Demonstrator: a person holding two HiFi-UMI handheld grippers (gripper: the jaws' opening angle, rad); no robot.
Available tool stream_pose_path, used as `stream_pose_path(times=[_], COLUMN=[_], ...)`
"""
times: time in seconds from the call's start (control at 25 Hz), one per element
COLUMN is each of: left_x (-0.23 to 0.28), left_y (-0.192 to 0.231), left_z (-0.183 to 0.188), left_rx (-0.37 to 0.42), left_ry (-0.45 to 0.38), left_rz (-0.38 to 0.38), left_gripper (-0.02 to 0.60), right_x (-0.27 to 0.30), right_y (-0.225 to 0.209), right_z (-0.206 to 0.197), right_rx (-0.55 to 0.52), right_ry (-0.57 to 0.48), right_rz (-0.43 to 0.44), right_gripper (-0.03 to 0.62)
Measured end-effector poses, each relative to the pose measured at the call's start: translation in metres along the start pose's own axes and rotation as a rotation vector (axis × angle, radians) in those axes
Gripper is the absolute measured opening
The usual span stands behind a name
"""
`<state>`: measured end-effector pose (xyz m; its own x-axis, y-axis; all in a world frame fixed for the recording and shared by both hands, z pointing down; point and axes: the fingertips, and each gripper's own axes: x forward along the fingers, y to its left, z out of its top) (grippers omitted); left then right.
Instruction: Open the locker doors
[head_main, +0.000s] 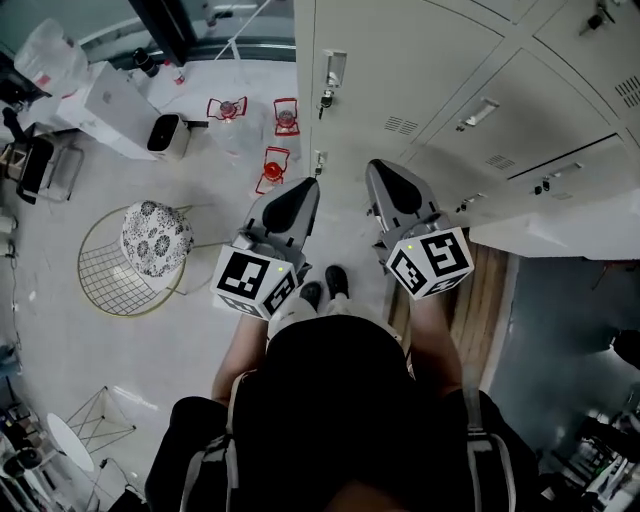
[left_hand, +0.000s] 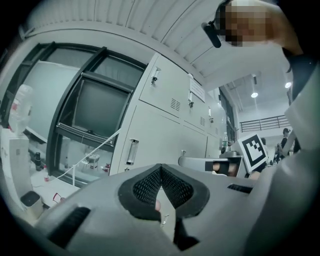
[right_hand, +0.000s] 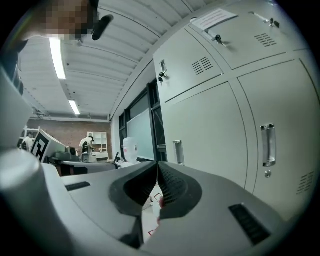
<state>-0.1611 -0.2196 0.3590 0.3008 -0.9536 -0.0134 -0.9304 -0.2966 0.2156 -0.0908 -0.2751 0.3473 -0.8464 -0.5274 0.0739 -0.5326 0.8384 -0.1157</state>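
The grey lockers (head_main: 440, 90) fill the upper right of the head view, with handles (head_main: 478, 113) on their doors. Both grippers are held side by side above the floor, pointing at the lockers and touching nothing. My left gripper (head_main: 305, 187) is short of the lockers' left edge. In its own view the left gripper (left_hand: 161, 168) is shut and empty, facing a door with an upright handle (left_hand: 131, 151). My right gripper (head_main: 380, 168) is close in front of a lower door. The right gripper (right_hand: 157, 164) is also shut and empty, with door handles (right_hand: 268, 145) to its right.
A wire stool with a patterned cushion (head_main: 152, 240) stands on the floor at the left. Red wire items (head_main: 275, 165) lie near the lockers' corner, and a white appliance (head_main: 170, 135) sits beyond them. The person's shoes (head_main: 325, 288) are just behind the grippers.
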Motion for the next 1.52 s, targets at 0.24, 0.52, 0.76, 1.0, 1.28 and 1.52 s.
stream_pose_path(times=[0.24, 0.52, 0.76, 1.0, 1.28, 1.52], left_x=[0.008, 0.012, 0.009, 0.004, -0.002, -0.007], left_y=[0.013, 0.02, 0.028, 0.035, 0.044, 0.049], left_z=[0.009, 0.009, 0.005, 0.002, 0.001, 0.0], left_rx=[-0.009, -0.005, -0.013, -0.01, -0.015, -0.013], left_ry=[-0.03, -0.05, -0.052, -0.048, -0.047, -0.046], left_rz=[0.122, 0.248, 0.331, 0.4, 0.441, 0.452], left_gripper=[0.017, 0.017, 0.017, 0.017, 0.017, 0.017], right_x=[0.04, 0.078, 0.11, 0.14, 0.165, 0.181], right_y=[-0.008, -0.022, -0.03, -0.037, -0.04, -0.038], right_z=[0.001, -0.006, -0.007, -0.019, -0.018, -0.02], right_rx=[-0.015, -0.027, -0.041, -0.078, -0.108, -0.148], right_ry=[0.009, 0.026, 0.032, 0.056, 0.059, 0.071], right_rz=[0.117, 0.208, 0.236, 0.232, 0.195, 0.165], right_gripper=[0.032, 0.074, 0.104, 0.14, 0.19, 0.215])
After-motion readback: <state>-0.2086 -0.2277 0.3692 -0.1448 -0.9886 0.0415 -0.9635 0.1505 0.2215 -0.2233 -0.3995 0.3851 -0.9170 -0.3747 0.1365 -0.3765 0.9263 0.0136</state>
